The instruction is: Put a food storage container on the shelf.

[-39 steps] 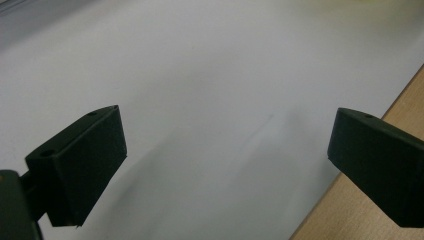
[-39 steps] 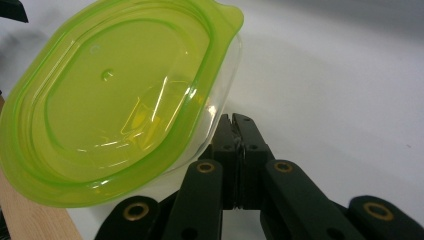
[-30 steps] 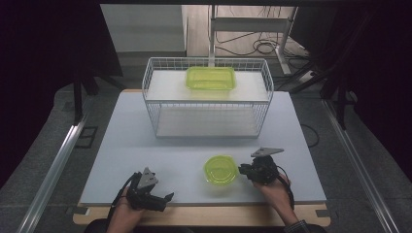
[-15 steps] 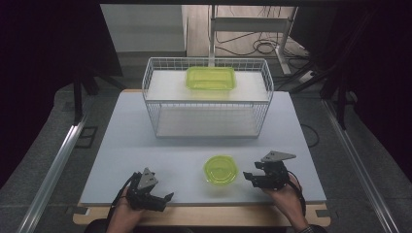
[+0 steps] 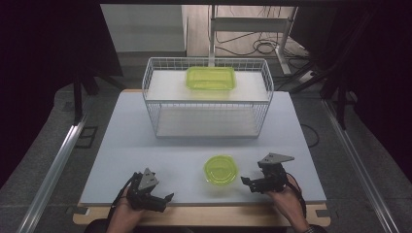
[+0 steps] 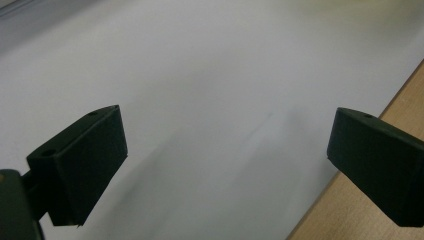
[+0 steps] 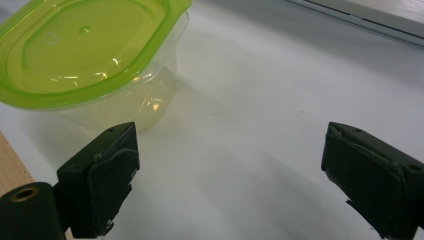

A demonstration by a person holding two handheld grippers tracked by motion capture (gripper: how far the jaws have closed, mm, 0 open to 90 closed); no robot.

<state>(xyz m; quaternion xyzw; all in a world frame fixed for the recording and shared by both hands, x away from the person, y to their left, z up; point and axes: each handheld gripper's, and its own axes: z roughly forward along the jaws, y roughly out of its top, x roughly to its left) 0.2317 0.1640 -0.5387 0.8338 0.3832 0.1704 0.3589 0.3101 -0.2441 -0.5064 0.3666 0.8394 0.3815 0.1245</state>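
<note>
A small round container with a lime-green lid (image 5: 220, 169) stands on the white table (image 5: 194, 150) near the front edge; in the right gripper view the container (image 7: 95, 55) sits at upper left, clear walls under the lid. My right gripper (image 5: 248, 183) rests open just right of it, jaws wide apart with bare table between them (image 7: 230, 175), not touching it. My left gripper (image 5: 165, 200) lies open at the front left, its jaws spread over bare table (image 6: 225, 165). A larger green rectangular container (image 5: 211, 77) sits on top of the wire rack (image 5: 150, 97).
The white wire rack takes up the back half of the table, with an open lower shelf (image 5: 206, 122). A wooden strip (image 5: 204, 213) edges the table's front. Dark floor, metal rails and cables surround the table.
My right gripper has drawn back from the round container toward the front right and now sits apart from it. The left gripper has stayed in place.
</note>
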